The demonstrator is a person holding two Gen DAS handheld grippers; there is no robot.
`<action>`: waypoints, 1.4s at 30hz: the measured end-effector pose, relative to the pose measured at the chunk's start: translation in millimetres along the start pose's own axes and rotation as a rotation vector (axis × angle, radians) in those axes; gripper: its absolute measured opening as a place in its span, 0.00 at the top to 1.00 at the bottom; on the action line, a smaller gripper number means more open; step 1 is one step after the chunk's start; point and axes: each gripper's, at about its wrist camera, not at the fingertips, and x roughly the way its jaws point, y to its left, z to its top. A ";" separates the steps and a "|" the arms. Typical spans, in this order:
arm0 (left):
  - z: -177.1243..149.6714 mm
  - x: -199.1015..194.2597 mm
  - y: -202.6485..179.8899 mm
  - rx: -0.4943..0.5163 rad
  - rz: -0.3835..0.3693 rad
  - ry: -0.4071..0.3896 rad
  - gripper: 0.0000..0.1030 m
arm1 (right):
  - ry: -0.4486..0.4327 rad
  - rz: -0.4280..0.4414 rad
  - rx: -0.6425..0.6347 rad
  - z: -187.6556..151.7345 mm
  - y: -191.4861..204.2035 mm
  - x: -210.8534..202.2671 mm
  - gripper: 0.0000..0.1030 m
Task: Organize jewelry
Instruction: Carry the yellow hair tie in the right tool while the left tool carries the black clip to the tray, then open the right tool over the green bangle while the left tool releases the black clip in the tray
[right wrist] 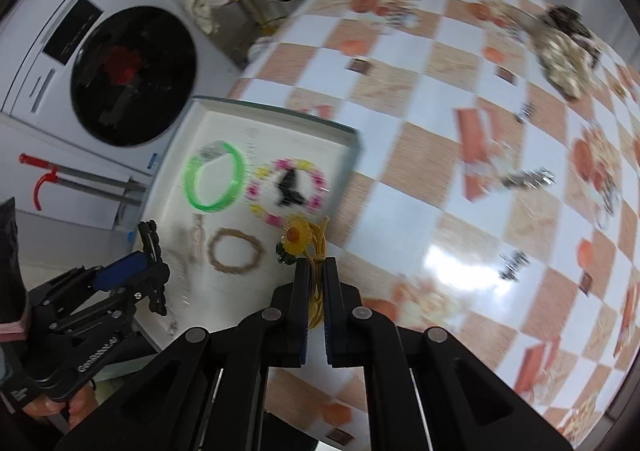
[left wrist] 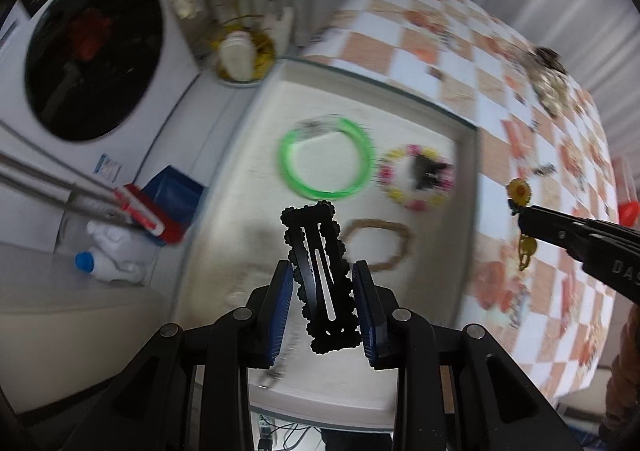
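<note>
Black hair clip (left wrist: 320, 279) pinched in left gripper (left wrist: 323, 275) over white tray (left wrist: 466, 139); tray holds green bangle (left wrist: 326, 159), flower bracelet (left wrist: 416, 179), brown ring (left wrist: 378, 245); right gripper (right wrist: 316, 265) clamps sunflower piece (right wrist: 296, 237) at tray's edge.

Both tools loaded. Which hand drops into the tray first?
Probably left. The left tool with its black clip is already over the tray, near the brown ring. The right tool holds the sunflower piece at the tray's edge.
</note>
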 end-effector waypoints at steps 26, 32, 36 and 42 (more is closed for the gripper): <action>4.0 61.1 35.4 -0.058 0.094 0.025 0.65 | 0.096 0.086 -0.112 69.4 88.0 95.5 0.94; 3.8 62.0 30.5 -0.031 0.120 0.015 0.64 | 0.126 0.070 -0.113 73.8 86.1 110.8 0.93; 4.4 61.0 28.1 -0.022 0.130 0.020 0.64 | 0.141 0.062 -0.112 76.0 85.8 117.5 0.93; 4.6 59.8 27.2 -0.019 0.146 0.038 0.64 | 0.152 0.074 -0.114 78.2 85.1 117.2 0.88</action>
